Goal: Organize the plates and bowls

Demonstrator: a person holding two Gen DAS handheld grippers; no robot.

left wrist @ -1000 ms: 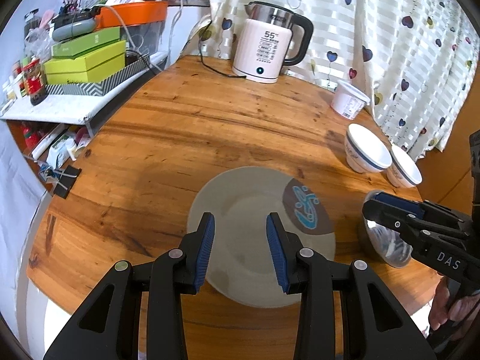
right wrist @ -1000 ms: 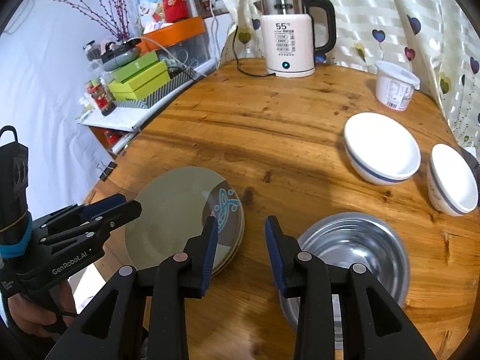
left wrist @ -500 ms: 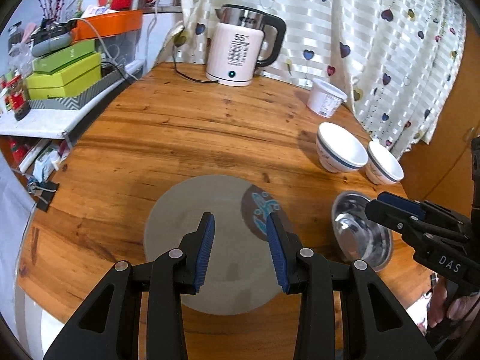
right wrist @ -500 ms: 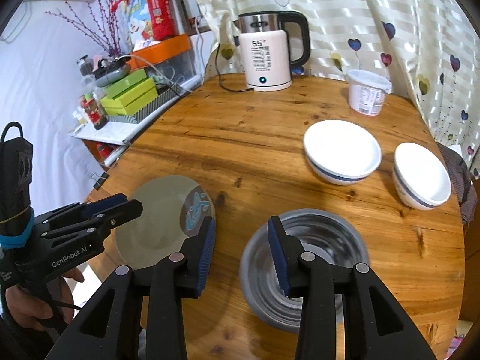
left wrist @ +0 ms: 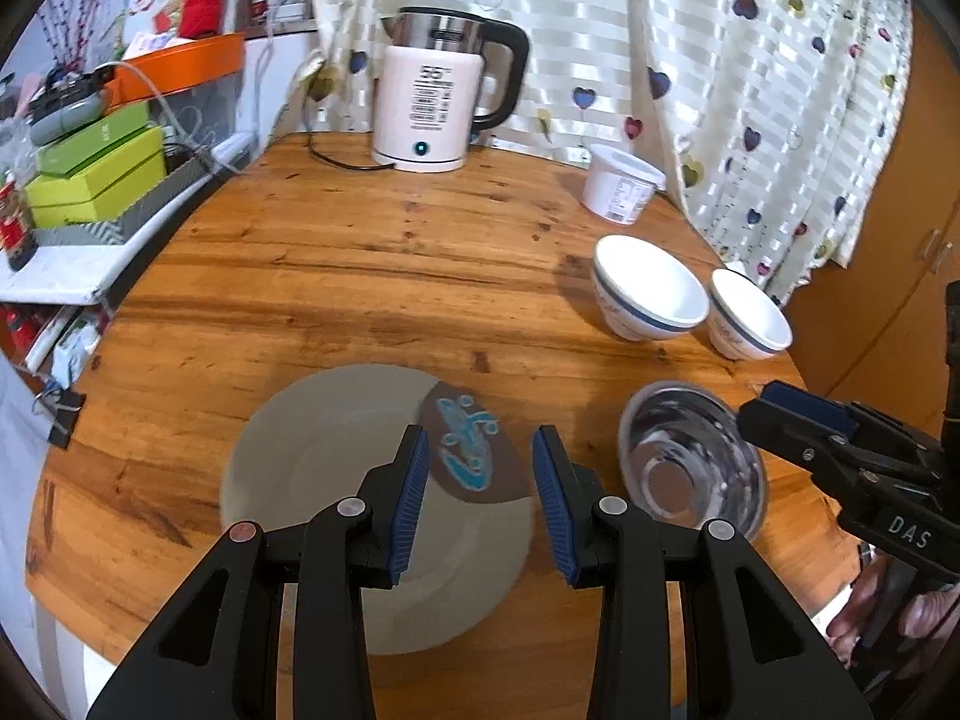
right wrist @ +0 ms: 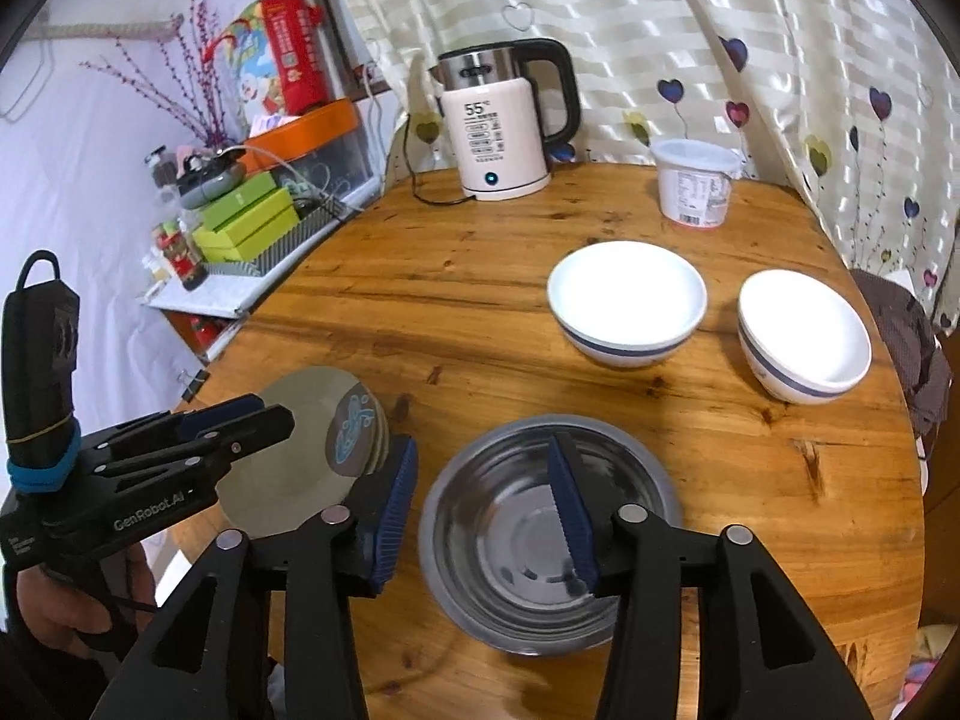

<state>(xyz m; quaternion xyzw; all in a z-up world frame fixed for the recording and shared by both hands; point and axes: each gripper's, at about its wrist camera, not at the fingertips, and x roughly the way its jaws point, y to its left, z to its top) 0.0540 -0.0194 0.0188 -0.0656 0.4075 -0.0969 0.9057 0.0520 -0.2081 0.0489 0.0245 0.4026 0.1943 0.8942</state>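
A grey plate [left wrist: 336, 480] with a brown patch and blue drawing lies near the round wooden table's front edge; it also shows in the right wrist view [right wrist: 300, 456]. My left gripper [left wrist: 480, 492] is open and empty, hovering above the plate's right part. A steel bowl [right wrist: 540, 528] sits right of the plate, also in the left wrist view [left wrist: 690, 468]. My right gripper [right wrist: 480, 498] is open and empty, above the steel bowl's left side. Two white bowls with a blue band, one larger [right wrist: 627, 300] and one smaller [right wrist: 804, 342], stand behind it.
A white electric kettle [right wrist: 498, 126] with its cord and a white plastic tub [right wrist: 696, 186] stand at the table's back. A side shelf with green boxes [left wrist: 96, 174] is at the left. A curtain [right wrist: 720, 30] hangs behind.
Both grippers have risen and drawn back from the table. The right gripper shifted right, from between plate and steel bowl to over the bowl, and opened wider. The left stayed open.
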